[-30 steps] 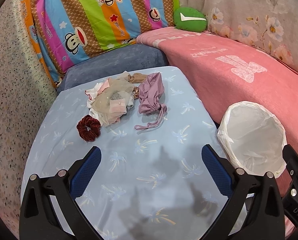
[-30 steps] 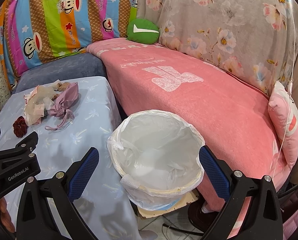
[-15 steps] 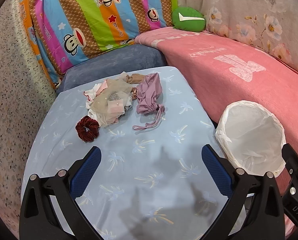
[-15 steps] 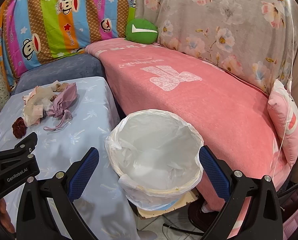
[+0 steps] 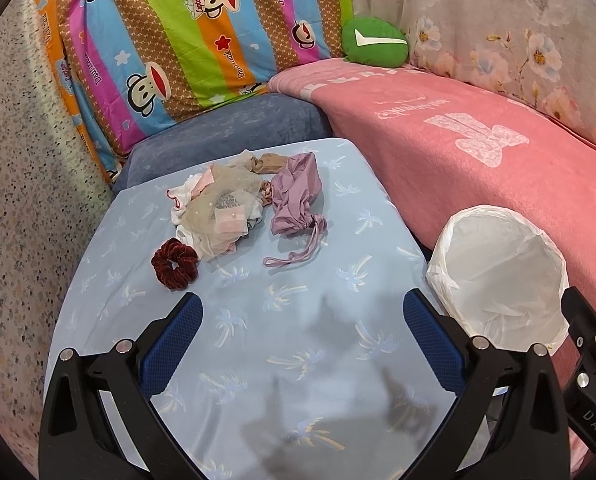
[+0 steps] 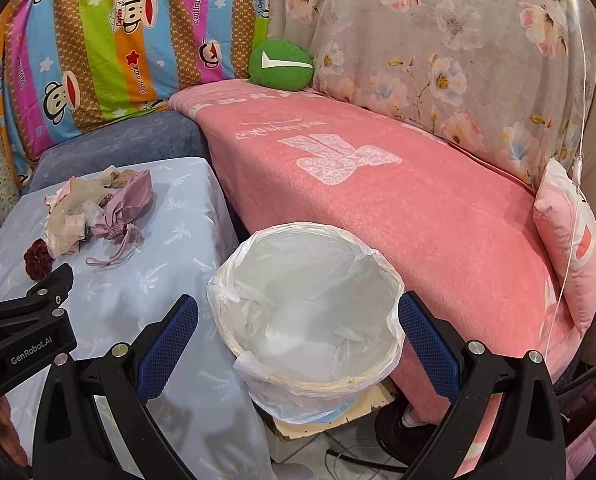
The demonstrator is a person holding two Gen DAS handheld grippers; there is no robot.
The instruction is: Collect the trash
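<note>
Your left gripper hangs wide open and empty over the blue table; the scrunchie, crumpled cloth pile and purple pouch lie center-left. Your right gripper gapes empty around the lined bin, lower center.

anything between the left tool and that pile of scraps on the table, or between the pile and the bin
Nothing visible blocks either path. The left tool is open over bare blue cloth, short of the pile and the dark red hair tie beside it. From there to the lined bin off the table's right edge, only cloth lies between.
</note>
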